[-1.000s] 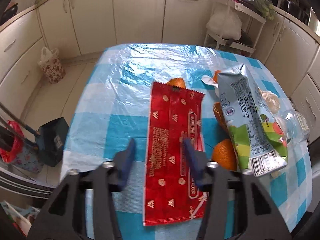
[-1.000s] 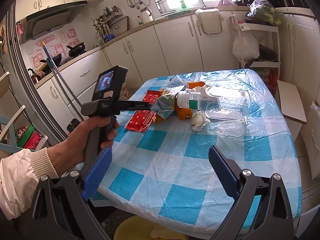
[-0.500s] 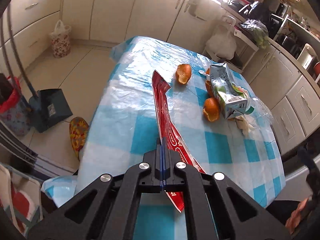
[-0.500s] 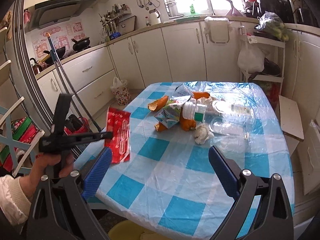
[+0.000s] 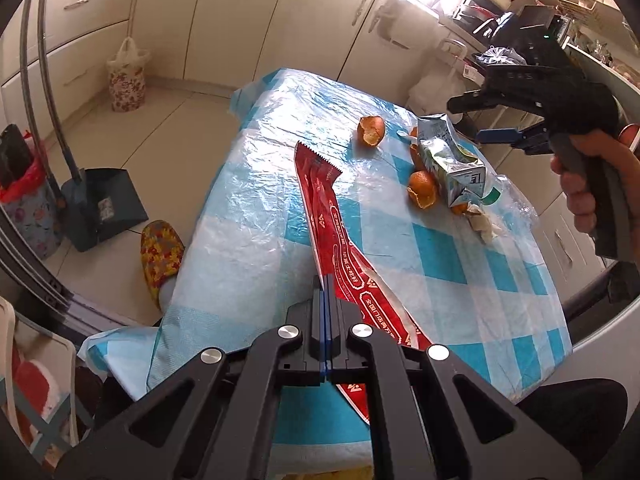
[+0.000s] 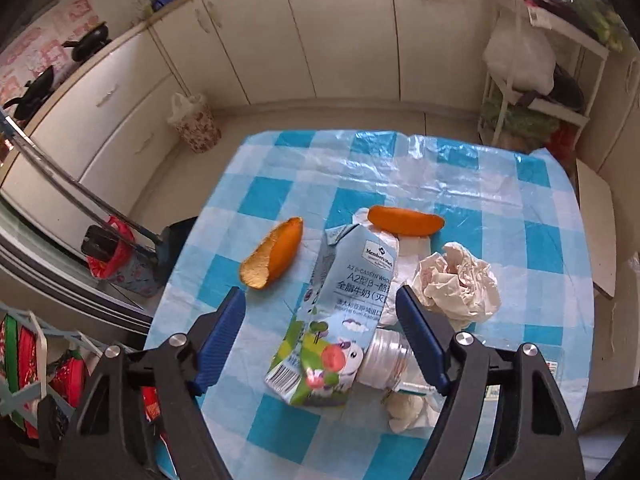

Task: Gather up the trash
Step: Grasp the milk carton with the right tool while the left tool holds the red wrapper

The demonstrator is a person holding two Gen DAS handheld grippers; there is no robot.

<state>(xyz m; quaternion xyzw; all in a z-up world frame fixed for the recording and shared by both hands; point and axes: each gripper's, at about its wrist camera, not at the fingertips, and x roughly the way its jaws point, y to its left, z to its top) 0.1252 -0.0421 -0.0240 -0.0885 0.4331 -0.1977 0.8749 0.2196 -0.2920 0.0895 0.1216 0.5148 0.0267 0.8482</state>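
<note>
My left gripper [image 5: 325, 286] is shut on a long red wrapper [image 5: 332, 220] and holds it edge-on above the blue-checked table [image 5: 248, 216]. My right gripper [image 6: 320, 304] is open, its fingers on either side of a crushed milk carton [image 6: 340, 308] lying on the table. The carton also shows in the left wrist view [image 5: 452, 164], under the right gripper [image 5: 504, 136]. Orange peels [image 6: 272, 256] [image 6: 404, 220], crumpled tissue [image 6: 460, 284] and a clear plastic bottle [image 6: 384, 356] lie around the carton.
A dustpan [image 5: 104, 204] and a floral bag [image 5: 126, 76] stand on the floor left of the table. A slippered foot [image 5: 160, 256] is by the table's edge. Cabinets line the walls; a white rack [image 6: 536, 76] stands at the far right.
My left gripper shut on the red wrapper and lifted it off the table. My right gripper moved forward over the table and now straddles the milk carton.
</note>
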